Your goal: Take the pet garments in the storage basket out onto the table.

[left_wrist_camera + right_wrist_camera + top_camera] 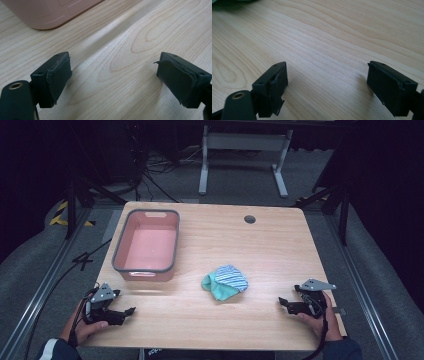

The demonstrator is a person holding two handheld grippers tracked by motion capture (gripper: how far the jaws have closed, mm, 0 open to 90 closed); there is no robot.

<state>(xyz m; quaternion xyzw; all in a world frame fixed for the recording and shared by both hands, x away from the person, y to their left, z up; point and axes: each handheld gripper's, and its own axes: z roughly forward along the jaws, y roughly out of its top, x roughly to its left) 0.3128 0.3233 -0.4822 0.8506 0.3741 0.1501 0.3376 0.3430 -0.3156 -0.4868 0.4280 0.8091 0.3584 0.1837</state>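
A pink bin (147,245) with a grey rim stands on the left half of the wooden table (270,240); its near corner (47,12) fills the top left of the left gripper view. A crumpled green cloth with a blue-striped piece (225,281) lies near the table's middle, to the right of the bin. My left gripper (131,311) rests at the front left edge, open, nothing between its jaws (113,75). My right gripper (281,301) sits at the front right, open and empty (327,82), pointing toward the cloth, whose green edge (227,3) shows at the top left of its view.
A round cable hole (250,219) sits near the table's far edge. Beyond the table stand a white desk frame (243,155), cables on grey carpet and black tripod legs (85,195) at both sides.
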